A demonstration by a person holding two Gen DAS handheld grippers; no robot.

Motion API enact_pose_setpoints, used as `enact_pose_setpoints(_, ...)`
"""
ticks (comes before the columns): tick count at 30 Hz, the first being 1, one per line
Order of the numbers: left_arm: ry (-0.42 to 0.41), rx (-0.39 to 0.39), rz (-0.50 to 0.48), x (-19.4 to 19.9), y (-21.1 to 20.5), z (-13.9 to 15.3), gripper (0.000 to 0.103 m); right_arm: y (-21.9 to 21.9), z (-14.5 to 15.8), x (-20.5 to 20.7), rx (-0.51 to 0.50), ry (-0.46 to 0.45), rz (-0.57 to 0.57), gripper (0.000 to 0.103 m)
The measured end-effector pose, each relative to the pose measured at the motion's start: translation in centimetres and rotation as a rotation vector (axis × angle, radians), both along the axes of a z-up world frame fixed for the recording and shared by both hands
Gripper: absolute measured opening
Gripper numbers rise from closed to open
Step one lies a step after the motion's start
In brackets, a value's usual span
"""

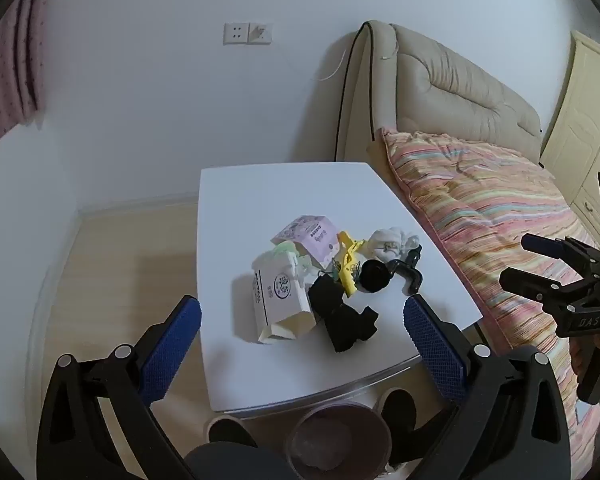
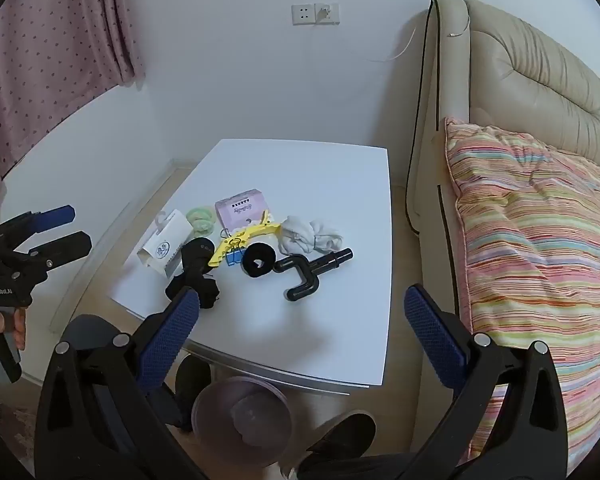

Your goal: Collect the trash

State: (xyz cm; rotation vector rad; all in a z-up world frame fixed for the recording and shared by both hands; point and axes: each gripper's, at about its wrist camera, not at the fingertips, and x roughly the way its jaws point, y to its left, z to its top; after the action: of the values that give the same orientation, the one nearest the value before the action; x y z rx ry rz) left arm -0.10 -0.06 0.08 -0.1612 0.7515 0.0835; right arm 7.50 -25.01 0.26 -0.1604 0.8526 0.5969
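Both grippers hang above the near edge of a white worktop (image 2: 332, 184), tilted down toward it. The left gripper (image 1: 302, 326) is released, its blue pads wide apart with nothing between them, and the right gripper (image 2: 302, 320) is likewise spread wide and holds nothing. The trash lies in a loose cluster near the middle of the worktop. At the left of the cluster a white carton (image 2: 166, 246) lies on its side, with a pale green ring (image 2: 200, 218) just behind it and a pink box (image 2: 242, 208) further back. A black cloth (image 2: 196, 276) lies at the front of the pile, touching the carton. A yellow clip (image 2: 244, 242) stretches across the middle, leaning against the pink box, with a blue binder clip (image 2: 234, 258) just under it. To the right of these sits a black ring (image 2: 259, 260), then a black bent pipe (image 2: 310, 270), and behind them a crumpled white cloth (image 2: 310, 234). On the floor, against the near edge of the worktop, stands a brownish round bin (image 2: 242, 410) with something pale in it that cannot be made out. The person's dark slippers (image 2: 340, 434) show either side of the bin. Right of the worktop is a bed with a striped quilt (image 2: 540, 240) and a beige padded headboard (image 2: 532, 64). A pink dotted curtain (image 2: 52, 48) hangs at the left, and sockets (image 2: 315, 14) sit on the white wall.
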Motion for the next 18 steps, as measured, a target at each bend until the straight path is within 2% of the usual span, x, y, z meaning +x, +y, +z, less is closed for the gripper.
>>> enact_pose_setpoints(3,0.005,0.032,-0.006,-0.1,-0.7,0.0,0.097,-0.1,0.3,0.0,-0.004,-0.004,-0.006,0.100)
enact_pose_setpoints(9,0.025,0.051,-0.057,0.5,-1.3,0.2,0.097,-0.1,0.0,0.1,0.002,0.006,-0.003,0.100)
enact_pose_setpoints(18,0.029,0.076,-0.085,0.4,-1.5,-0.2,0.097,0.5,0.2,0.0,-0.004,0.000,0.012,0.100)
